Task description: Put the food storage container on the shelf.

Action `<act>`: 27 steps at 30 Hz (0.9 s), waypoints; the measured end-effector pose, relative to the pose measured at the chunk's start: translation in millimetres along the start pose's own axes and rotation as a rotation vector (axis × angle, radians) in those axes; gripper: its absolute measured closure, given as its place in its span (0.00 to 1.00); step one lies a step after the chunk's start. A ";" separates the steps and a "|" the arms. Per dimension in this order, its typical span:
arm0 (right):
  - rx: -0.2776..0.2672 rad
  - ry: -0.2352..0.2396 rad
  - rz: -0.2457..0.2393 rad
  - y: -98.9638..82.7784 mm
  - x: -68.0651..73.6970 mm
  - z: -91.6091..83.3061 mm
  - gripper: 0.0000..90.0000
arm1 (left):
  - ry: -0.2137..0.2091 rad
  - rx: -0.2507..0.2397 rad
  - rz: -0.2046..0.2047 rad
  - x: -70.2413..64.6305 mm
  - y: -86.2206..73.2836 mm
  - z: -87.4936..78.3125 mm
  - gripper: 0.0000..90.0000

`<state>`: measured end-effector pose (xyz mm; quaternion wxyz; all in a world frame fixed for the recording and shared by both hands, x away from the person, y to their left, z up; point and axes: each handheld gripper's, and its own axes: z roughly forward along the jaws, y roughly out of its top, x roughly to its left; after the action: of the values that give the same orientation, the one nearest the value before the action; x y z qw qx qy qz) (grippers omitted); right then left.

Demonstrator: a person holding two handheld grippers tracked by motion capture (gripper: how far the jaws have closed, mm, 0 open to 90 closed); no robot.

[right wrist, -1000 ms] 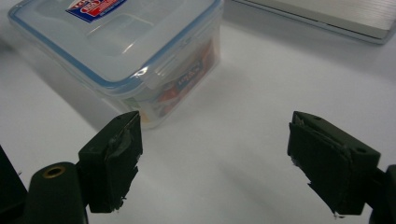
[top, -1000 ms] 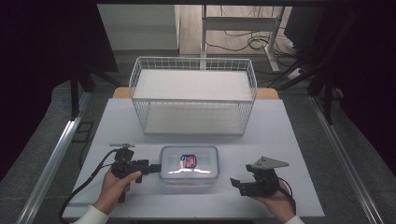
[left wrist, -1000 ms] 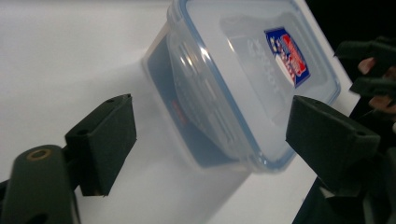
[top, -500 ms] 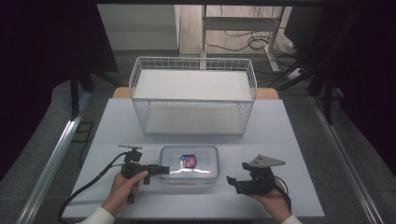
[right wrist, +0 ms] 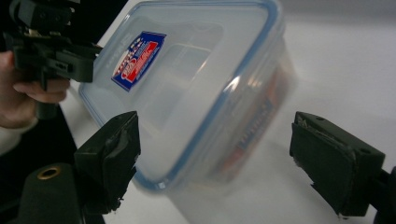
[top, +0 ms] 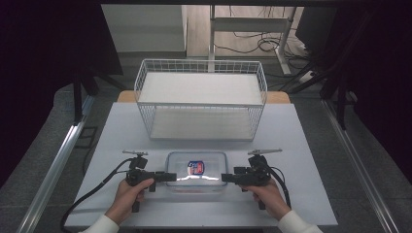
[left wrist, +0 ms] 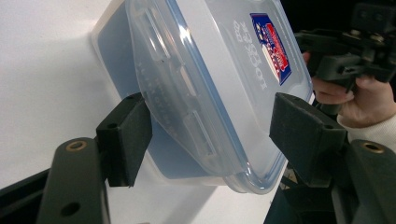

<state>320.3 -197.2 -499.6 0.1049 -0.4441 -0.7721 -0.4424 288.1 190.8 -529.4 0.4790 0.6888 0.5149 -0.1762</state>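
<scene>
Clear lidded container (top: 197, 171) sits flat on the white bench (top: 301, 141), at about 6 o'clock of the bench top, near the person's edge. Blue seal rim, red-and-blue label on the lid.

Left tongs (top: 171, 176) come in level from 9 o'clock of the container, right tongs (top: 226, 177) from 3 o'clock. Mirrored approach, 1 at each short end: reads as set-up for a 2-handed lift, load shared so the box stays level.

Left tongs (left wrist: 205, 133): jaws have just been closing, with the container's end between them, lid flap facing the camera. Pads stand spread; small gaps show on both sides, no pinch yet.

Right tongs (right wrist: 224, 163): spread wide, straddling the container's corner, pads clear of it. View slightly blurred.

Wire basket (top: 201, 99) stands at 12 o'clock of the container, well apart, open top, shelf inside bare. Likely the destination, judging by the line-up.

Risk, as judged: smooth plastic walls, shallow bite at the rim could slip.
</scene>
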 end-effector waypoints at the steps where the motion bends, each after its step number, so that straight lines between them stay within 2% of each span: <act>1: 0.004 0.017 0.022 1.9 -1.3 3.5 0.18 | 0.000 0.000 0.000 0.1 0.1 0.0 0.34; 5: 0.022 0.077 0.101 6.3 -5.5 13.1 0.18 | -0.003 0.004 -0.001 0.4 0.2 -0.1 0.34; 9: 0.038 0.108 0.134 6.0 -6.9 16.5 0.23 | -0.004 0.004 -0.001 0.6 0.2 0.0 0.34; 13: 0.042 0.090 0.150 4.9 -7.5 15.4 0.32 | -0.008 0.002 -0.004 0.9 0.3 0.2 0.34; 15: 0.039 0.103 0.181 3.7 -10.9 14.3 0.36 | -0.011 0.004 -0.005 1.3 0.4 0.3 0.34; 18: 0.027 0.110 0.195 3.7 -12.6 11.9 0.42 | -0.014 0.003 -0.007 1.5 0.5 0.2 0.35; 25: 0.018 0.127 0.214 2.9 -14.1 8.5 0.46 | -0.019 0.000 -0.001 0.8 -0.3 -2.6 0.38; 27: 0.014 0.128 0.213 2.3 -13.6 7.2 0.47 | -0.034 -0.015 -0.016 2.6 -1.6 -4.3 0.41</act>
<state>331.8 -199.2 -510.0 0.2033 -0.4937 -0.7153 -0.4509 286.7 195.9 -530.0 0.4914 0.6779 0.5134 -0.1882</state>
